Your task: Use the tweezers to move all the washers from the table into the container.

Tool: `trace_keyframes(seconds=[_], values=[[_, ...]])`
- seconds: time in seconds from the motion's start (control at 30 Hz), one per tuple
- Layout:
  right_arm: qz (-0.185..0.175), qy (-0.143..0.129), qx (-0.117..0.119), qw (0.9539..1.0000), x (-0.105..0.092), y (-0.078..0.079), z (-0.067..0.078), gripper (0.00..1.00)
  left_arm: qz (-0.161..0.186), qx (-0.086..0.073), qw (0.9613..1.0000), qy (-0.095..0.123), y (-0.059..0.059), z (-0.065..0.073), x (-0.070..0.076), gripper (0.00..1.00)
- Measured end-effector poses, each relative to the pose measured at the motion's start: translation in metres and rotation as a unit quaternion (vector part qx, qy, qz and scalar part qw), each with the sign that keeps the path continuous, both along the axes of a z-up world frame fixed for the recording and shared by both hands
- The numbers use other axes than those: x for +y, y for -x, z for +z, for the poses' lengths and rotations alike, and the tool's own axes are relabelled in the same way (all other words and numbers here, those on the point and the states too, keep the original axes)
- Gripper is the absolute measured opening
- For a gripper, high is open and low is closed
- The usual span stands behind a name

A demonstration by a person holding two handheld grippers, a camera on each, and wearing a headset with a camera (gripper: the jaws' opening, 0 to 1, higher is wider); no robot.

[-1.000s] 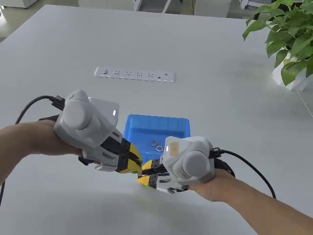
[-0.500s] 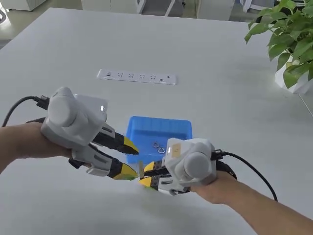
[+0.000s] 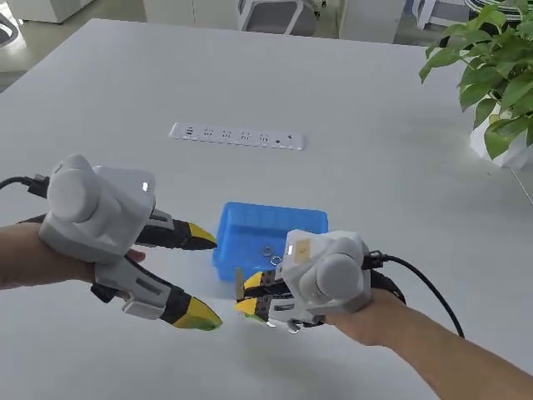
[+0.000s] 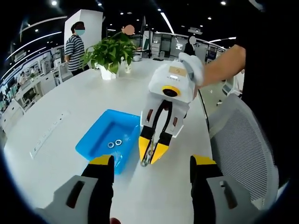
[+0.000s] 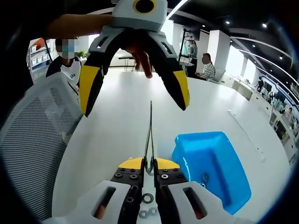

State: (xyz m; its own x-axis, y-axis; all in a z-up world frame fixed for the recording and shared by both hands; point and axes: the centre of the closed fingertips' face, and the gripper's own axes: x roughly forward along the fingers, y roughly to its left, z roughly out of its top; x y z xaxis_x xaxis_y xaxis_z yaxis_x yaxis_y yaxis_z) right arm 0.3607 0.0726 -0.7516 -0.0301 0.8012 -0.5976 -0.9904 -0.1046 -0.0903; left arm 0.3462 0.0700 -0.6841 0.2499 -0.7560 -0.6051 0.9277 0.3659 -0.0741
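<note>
- Near the front of the bench (image 3: 400, 167), just this side of the blue container (image 3: 250, 227): right tongs (image 3: 246, 298), narrowed onto the tweezers (image 5: 150, 130), with the points sticking out ahead and aimed left.
- Further left: left tongs (image 3: 210, 281), spread wide, holding nothing, facing the tweezers.
- Inside the container: two washers (image 4: 115, 143), lying flat on its floor.
- On the bench beneath the right tongs, caught through the gap in the right gripper view: three loose washers (image 5: 147, 198), close together.
- Likely handling: light, thin, hard metal rings, flat against the bench and slippery; apt to skid or flick out of a pinch.
- Best hold, at a guess: one tweezer point through the hole, the other outside the rim, squeezed gently; otherwise tip an edge up first.
</note>
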Motion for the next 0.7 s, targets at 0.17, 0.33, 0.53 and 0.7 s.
trace_keyframes(seconds=[0.17,0.33,0.53,0.7], values=[[-0.001,-0.006,-0.004,1.0000,0.001,-0.004,0.014,0.08,0.009,0.002,1.0000,0.002,0.002,0.001,0.004,0.79],[-0.002,-0.013,-0.009,0.9999,0.001,-0.007,0.032,0.08,0.020,0.002,0.9997,0.010,0.003,0.004,0.005,0.82],[-0.003,-0.019,-0.019,0.9996,0.000,-0.015,0.048,0.08,0.025,-0.002,0.9996,0.016,0.002,0.007,0.005,0.85],[-0.002,-0.020,-0.028,0.9994,-0.001,-0.024,0.059,0.08,0.029,-0.002,0.9994,0.017,0.002,0.008,0.007,0.88]])
